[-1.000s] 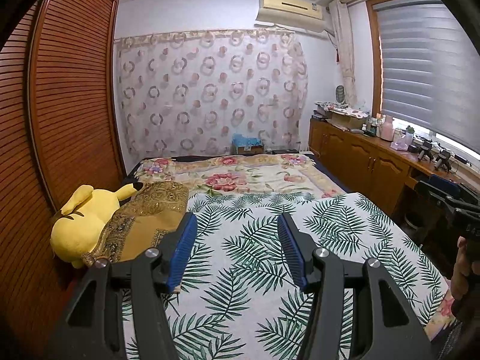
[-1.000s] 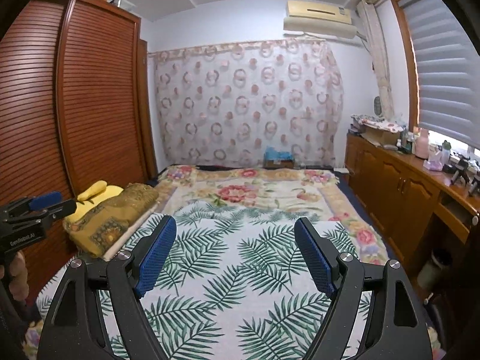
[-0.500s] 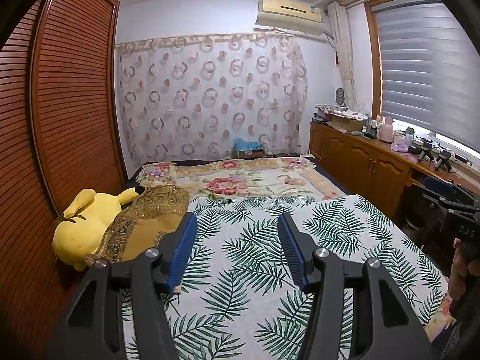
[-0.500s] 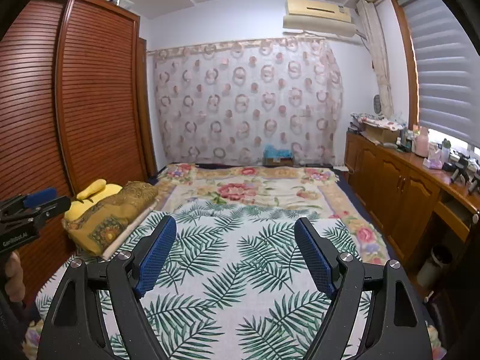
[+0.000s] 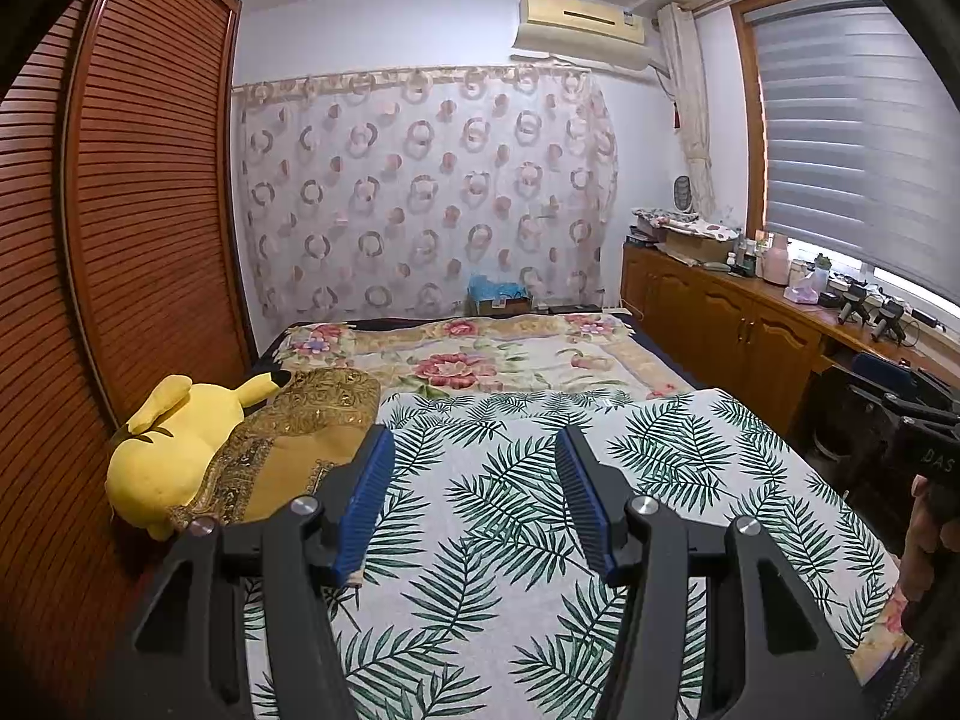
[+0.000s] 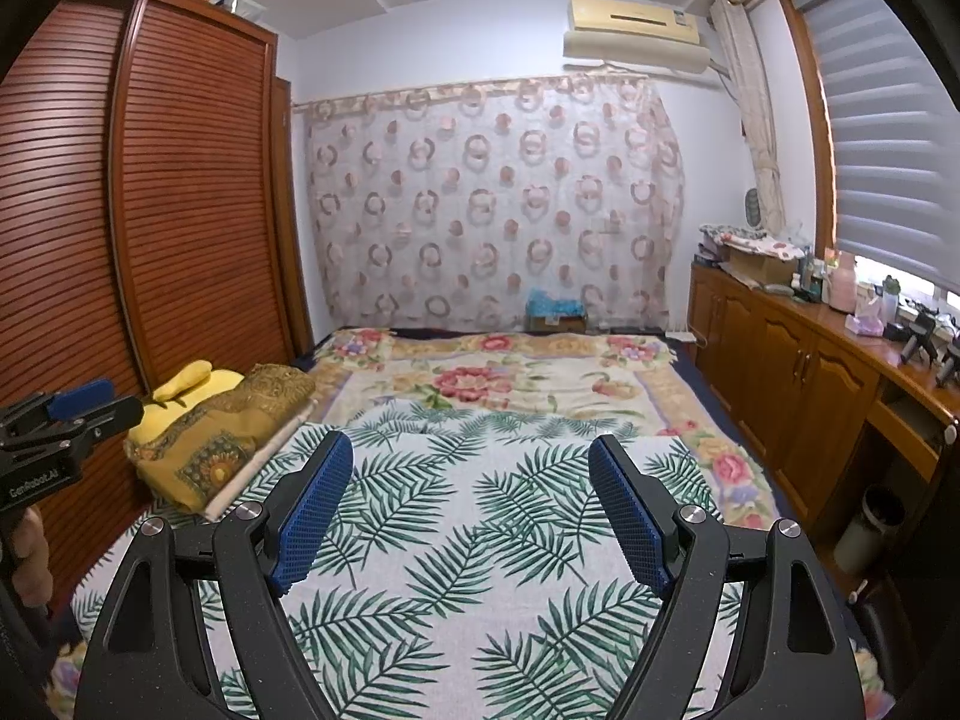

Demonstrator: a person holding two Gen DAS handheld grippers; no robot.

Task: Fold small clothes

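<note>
A bedroom — louvred wooden wardrobe point(image 6: 150, 210) left, ring-patterned curtain point(image 6: 492, 204) across the far wall, air conditioner point(image 6: 633, 30) above, wooden cabinets point(image 6: 792, 372) under a blinded window point(image 6: 888, 138).

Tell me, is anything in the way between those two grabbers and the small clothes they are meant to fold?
No small garment shows on the palm-leaf bedspread. Both the left hand-held gripper and the right hand-held gripper are open and empty above it. The only cloth nearby is a folded golden fabric at the left, and nothing lies between.

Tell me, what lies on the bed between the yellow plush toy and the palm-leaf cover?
A folded gold patterned cloth lies between the yellow plush toy and the palm-leaf cover; both wrist views show it.
</note>
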